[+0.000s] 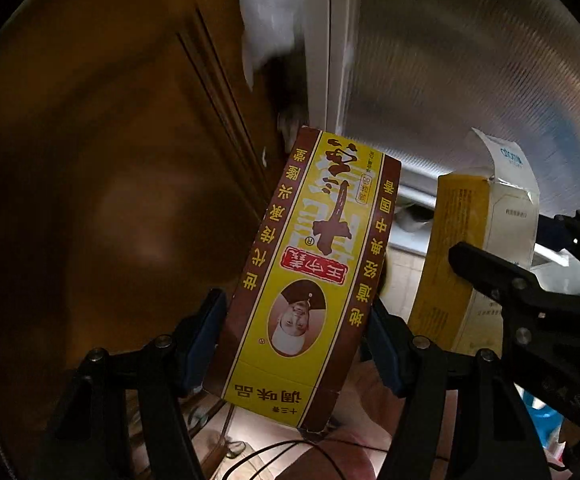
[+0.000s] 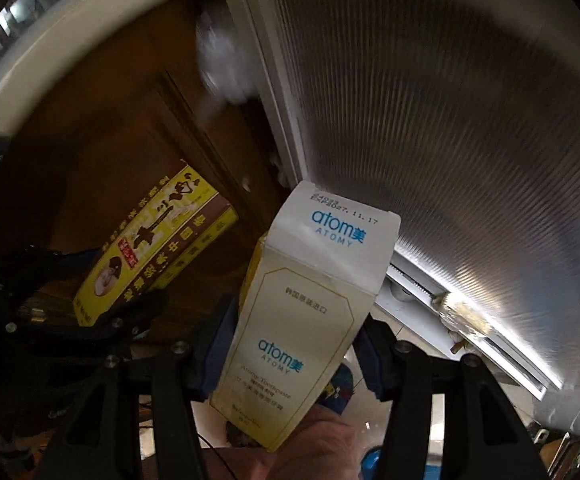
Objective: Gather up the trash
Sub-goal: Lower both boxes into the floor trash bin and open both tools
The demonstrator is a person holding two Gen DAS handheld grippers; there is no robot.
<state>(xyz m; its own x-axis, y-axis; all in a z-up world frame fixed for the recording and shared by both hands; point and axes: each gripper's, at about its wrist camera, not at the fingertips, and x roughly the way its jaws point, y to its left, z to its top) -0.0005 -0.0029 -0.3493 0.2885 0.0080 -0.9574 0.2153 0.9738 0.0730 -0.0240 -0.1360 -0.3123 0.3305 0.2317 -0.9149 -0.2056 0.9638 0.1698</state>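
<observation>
Two boxes: seasoning box (image 1: pixel 309 276) in left tool (image 1: pixel 293 336); toothpaste box (image 2: pixel 301 320) in right tool (image 2: pixel 290 356)

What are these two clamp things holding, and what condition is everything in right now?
Left gripper: shut on the yellow-brown seasoning box.
Yellow-brown seasoning box: held in the air, print upside down.
Right gripper: shut on the white toothpaste box.
White toothpaste box: held, top flap open.
</observation>
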